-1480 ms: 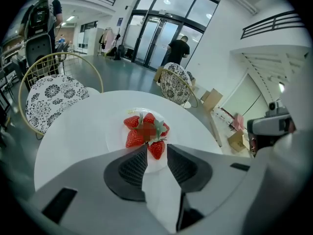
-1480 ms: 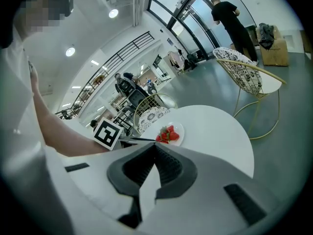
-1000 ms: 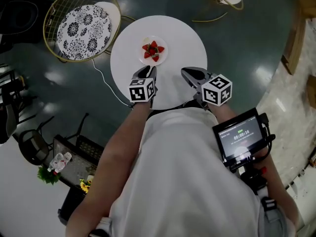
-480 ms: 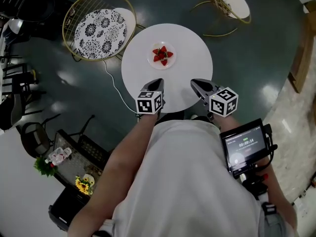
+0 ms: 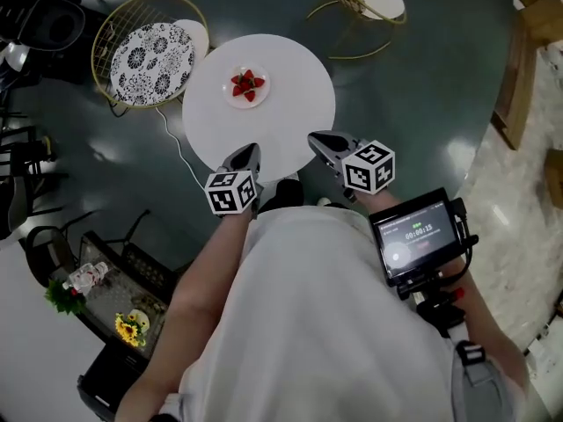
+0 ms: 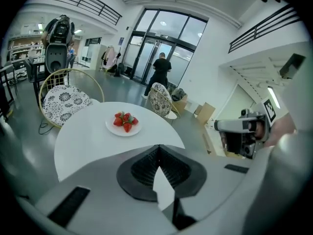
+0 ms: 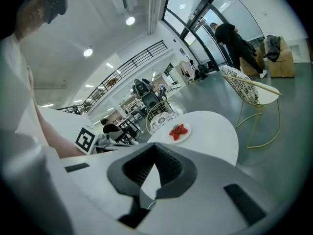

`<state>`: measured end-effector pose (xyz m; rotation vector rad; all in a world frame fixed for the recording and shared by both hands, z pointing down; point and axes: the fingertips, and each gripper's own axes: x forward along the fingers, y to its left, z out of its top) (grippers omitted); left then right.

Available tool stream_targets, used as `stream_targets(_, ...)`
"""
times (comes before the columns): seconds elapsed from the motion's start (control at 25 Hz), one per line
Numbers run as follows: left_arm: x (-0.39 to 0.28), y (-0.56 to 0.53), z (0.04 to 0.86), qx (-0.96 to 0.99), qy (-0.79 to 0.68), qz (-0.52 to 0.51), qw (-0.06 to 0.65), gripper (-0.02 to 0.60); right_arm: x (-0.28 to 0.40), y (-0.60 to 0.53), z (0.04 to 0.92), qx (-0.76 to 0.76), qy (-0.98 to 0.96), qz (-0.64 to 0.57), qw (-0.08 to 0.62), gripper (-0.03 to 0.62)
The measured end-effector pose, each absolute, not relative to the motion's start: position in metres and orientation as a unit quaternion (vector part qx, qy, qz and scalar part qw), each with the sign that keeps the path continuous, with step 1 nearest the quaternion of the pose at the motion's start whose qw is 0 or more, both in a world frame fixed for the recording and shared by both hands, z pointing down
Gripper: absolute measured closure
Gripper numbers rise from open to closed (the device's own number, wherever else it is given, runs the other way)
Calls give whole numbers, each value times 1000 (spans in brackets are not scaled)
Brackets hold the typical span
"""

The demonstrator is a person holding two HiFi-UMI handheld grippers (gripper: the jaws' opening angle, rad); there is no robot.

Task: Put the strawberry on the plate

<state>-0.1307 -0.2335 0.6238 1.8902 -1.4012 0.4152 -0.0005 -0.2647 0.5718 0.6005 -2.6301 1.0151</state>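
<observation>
Strawberries (image 5: 247, 83), a small heap of glossy red fruit with green caps, lie together on a small round white plate (image 5: 232, 98) that sits toward the far side of a round white table (image 5: 286, 121) with a smooth matte top. Both hand-held tools hover at the near edge of the table, well apart from the plate. The left gripper (image 5: 252, 149) has its ribbed dark jaws pressed together at the tips with nothing between them, and the plate appears straight ahead beyond it (image 6: 125, 121). The right gripper (image 5: 314, 136) is likewise closed and empty, and the plate lies ahead and slightly to its left (image 7: 178, 130). Each tool is a pale grey wedge that carries a cube with black and white square markers, the left cube (image 5: 232, 191) and the right cube (image 5: 368, 166). A small monitor (image 5: 413, 236) is mounted near the person's right arm, and the person wears a white shirt (image 5: 308, 323). The floor (image 5: 413, 86) is dark, glossy and reflective. Just beside the table stands a round gold wire chair (image 5: 106, 25) with a black and white floral cushion (image 5: 149, 51), and a thin white cable (image 5: 176, 139) trails across the floor. Tall glass doors (image 6: 161, 38) close off the far end of the bright hall, where a person in dark clothes (image 6: 159, 72) stands
</observation>
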Motion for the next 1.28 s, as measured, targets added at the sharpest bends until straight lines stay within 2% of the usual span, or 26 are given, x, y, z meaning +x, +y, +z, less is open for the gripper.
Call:
stream_targets(0.52, -76, -159, 553, 771, -554, 116, 292, 574, 41, -190, 527, 178, -934, 293, 104, 588)
stream_targets(0.8, -58, -87, 523, 770, -564, 101, 281, 575, 62, -123, 493, 174, -943, 269, 96, 588)
stream_targets(1.28, -67, -80, 531, 760, -580, 66, 287, 575, 61, -119, 501, 171, -948, 256, 86, 588)
